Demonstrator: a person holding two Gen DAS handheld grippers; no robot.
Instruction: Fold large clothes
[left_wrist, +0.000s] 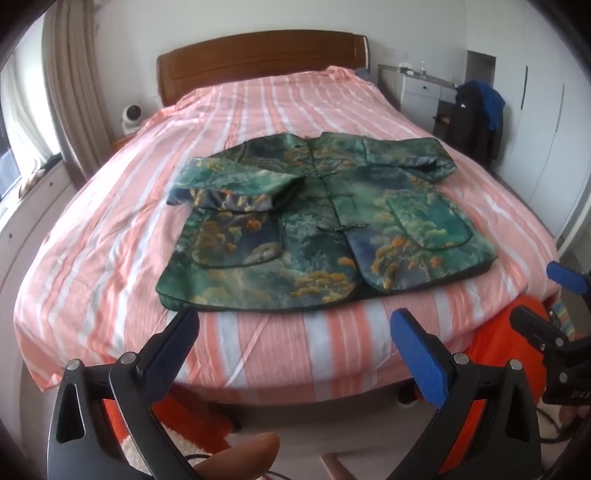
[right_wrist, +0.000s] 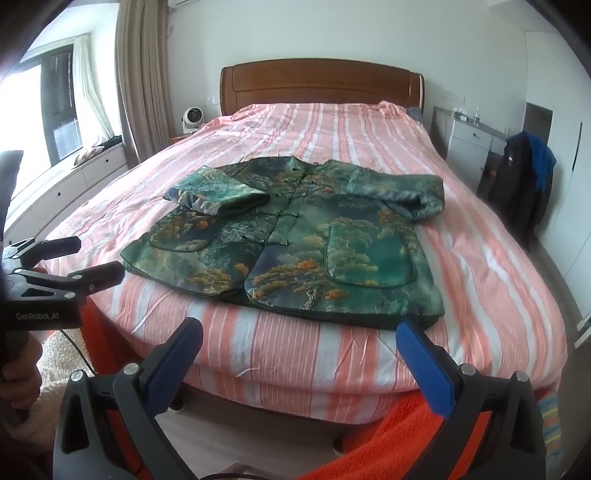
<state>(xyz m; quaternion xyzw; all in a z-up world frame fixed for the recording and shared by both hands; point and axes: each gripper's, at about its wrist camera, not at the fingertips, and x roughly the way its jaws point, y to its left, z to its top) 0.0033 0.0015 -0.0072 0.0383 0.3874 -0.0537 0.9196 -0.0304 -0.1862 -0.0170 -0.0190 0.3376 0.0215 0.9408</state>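
We hold the left gripper (left_wrist: 295, 325) with its jaws spread wide and nothing between them, poised at the near foot of the bed (left_wrist: 92, 258), short of the mattress edge. Our right gripper (right_wrist: 299, 336) is likewise wide apart and empty, hovering beside it to the right at the same near edge. Neither touches any cloth.

Just beyond both sets of fingers lies the green patterned jacket (left_wrist: 325, 221), spread front-up on the pink striped bedspread (left_wrist: 258, 103), its hem toward us and collar toward the far end. The front is closed by knot buttons down the middle, with a patch pocket on each side. The left sleeve (left_wrist: 236, 184) is folded across the chest; the right sleeve (left_wrist: 410, 155) is bent back near the shoulder.

Farther off stands the wooden headboard (left_wrist: 258, 59). To the far left sits a small white fan (left_wrist: 131, 116) by the curtain (left_wrist: 74, 81); on the right, dark clothing hangs over a chair (left_wrist: 476, 118) near white cabinets (left_wrist: 424, 90).
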